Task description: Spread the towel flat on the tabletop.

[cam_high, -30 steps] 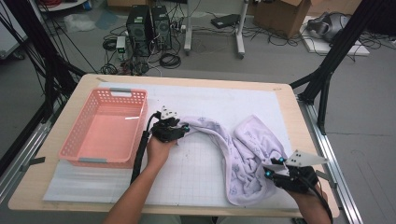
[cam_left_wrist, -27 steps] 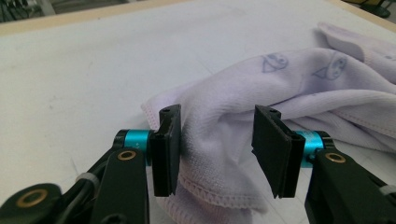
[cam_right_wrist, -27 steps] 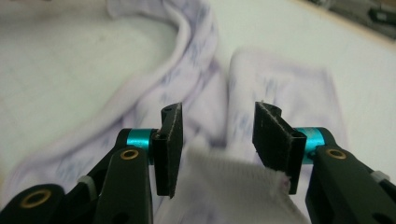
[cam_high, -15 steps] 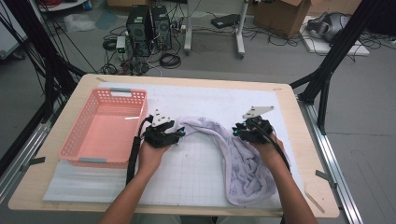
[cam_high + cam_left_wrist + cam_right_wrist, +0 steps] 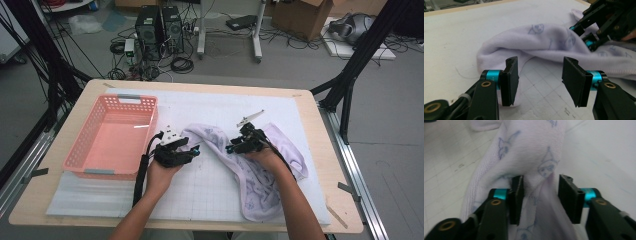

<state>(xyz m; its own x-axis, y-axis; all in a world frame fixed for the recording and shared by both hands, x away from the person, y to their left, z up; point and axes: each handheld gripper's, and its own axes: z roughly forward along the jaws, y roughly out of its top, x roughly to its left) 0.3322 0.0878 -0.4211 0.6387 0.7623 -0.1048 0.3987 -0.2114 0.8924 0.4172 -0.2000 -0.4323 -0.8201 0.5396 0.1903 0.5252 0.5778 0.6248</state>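
Right gripper view: the printed garment (image 5: 534, 152) lies between the right gripper's (image 5: 541, 195) spread, just-opened jaws; a thicker fold should be pinched, while the left gripper's (image 5: 540, 80) jaws stand spread, empty.

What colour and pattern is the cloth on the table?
The cloth is pale lilac with small blue cartoon faces, clearest in the right gripper view.

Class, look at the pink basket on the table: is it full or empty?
Empty. In the high view the pink basket shows its bare floor, and the lilac cloth lies on the white mat beside it, outside it.
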